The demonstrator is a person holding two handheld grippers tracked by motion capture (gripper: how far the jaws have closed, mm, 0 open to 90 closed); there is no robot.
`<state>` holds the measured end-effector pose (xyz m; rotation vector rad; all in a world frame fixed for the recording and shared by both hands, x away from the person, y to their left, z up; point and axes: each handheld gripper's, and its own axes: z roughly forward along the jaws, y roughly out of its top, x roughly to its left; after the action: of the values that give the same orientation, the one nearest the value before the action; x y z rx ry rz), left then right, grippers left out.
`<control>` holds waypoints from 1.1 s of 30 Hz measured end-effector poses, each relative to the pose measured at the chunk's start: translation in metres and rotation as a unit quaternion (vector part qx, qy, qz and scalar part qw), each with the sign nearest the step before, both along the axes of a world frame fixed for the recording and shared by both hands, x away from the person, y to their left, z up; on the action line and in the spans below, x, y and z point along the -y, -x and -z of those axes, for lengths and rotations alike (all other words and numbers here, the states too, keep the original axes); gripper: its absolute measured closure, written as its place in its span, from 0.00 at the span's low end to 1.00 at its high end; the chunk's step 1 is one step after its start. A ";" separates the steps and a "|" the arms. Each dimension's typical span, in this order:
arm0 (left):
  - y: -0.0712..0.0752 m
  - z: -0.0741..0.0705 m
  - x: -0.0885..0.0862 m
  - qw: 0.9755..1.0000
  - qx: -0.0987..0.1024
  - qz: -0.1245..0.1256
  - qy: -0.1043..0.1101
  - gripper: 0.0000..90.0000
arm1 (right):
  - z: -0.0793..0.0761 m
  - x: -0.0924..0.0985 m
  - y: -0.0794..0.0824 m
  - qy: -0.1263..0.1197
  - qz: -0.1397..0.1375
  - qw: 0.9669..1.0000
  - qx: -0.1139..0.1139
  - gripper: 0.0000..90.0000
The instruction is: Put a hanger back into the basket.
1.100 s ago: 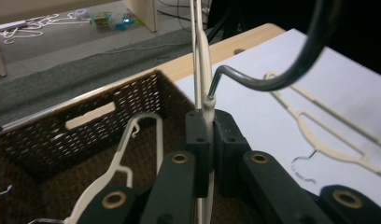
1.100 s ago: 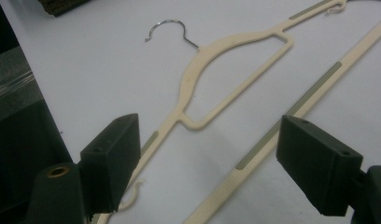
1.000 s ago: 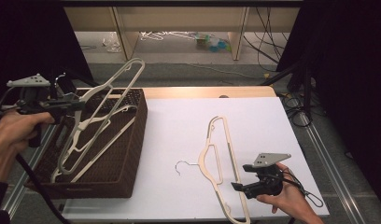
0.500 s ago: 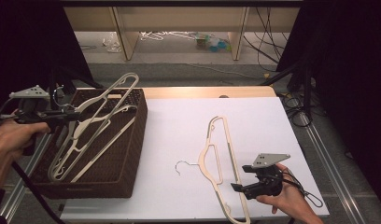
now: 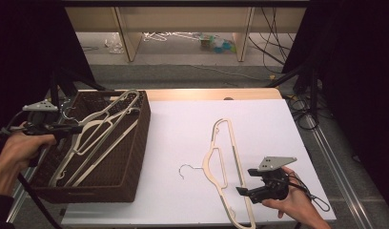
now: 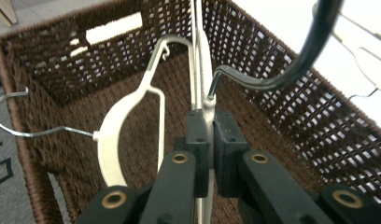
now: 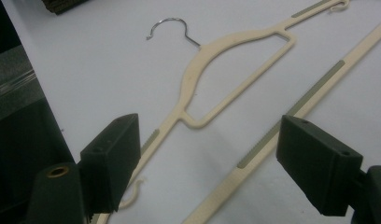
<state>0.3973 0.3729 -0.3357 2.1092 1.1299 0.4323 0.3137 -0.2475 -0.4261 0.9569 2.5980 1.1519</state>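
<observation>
While one cream hanger already lies at the bottom of the wicker basket [image 5: 135,143], a second one, the held hanger [image 5: 104,125], is on its way in, so the work of clearing hangers from the desk [image 5: 183,129] into the basket looks roughly at its midpoint. In the high view, the left tongs [image 5: 71,130] sit at the basket's left rim with the hanger slanting from them across the inside toward the far right corner, its upper end about level with the far rim. In the left gripper view, the two black jaws are pressed together on the thin cream edge of this hanger [image 6: 203,70], near its metal hook, with the resting hanger [image 6: 115,135] lying below on the basket floor. It seems only a release is needed to finish this piece. What remains is the last hanger [image 5: 221,160], flat on the white desk to the right of the basket, hook pointing left. The right tongs [image 5: 244,192] rest near its lower arm, held low by the right hand [image 5: 292,202]; in the right gripper view the jaws stand wide apart with nothing between the pads, the hanger [image 7: 226,70] lying just ahead of them, ungrasped. That one probably has yet to be picked up and carried over.
</observation>
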 end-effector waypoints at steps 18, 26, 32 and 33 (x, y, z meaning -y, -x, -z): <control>-0.017 0.021 0.018 1.000 -0.021 -0.003 0.012 0.95 | 0.002 0.001 -0.001 0.003 0.000 1.000 -0.003 0.25; -0.026 0.039 0.017 0.999 -0.028 -0.016 0.028 0.95 | 0.005 0.000 -0.002 0.006 -0.003 1.000 -0.001 0.25; -0.031 0.049 0.015 0.998 -0.019 -0.043 0.045 0.95 | 0.006 0.000 -0.001 0.007 0.001 1.000 -0.008 0.25; -0.031 0.050 0.013 0.998 -0.021 -0.047 0.047 0.94 | 0.006 0.000 -0.002 0.006 -0.001 1.000 -0.006 0.25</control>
<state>0.4285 0.3595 -0.3855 1.9967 1.2538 0.3733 0.3156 -0.2478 -0.4317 0.9615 2.6122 1.1326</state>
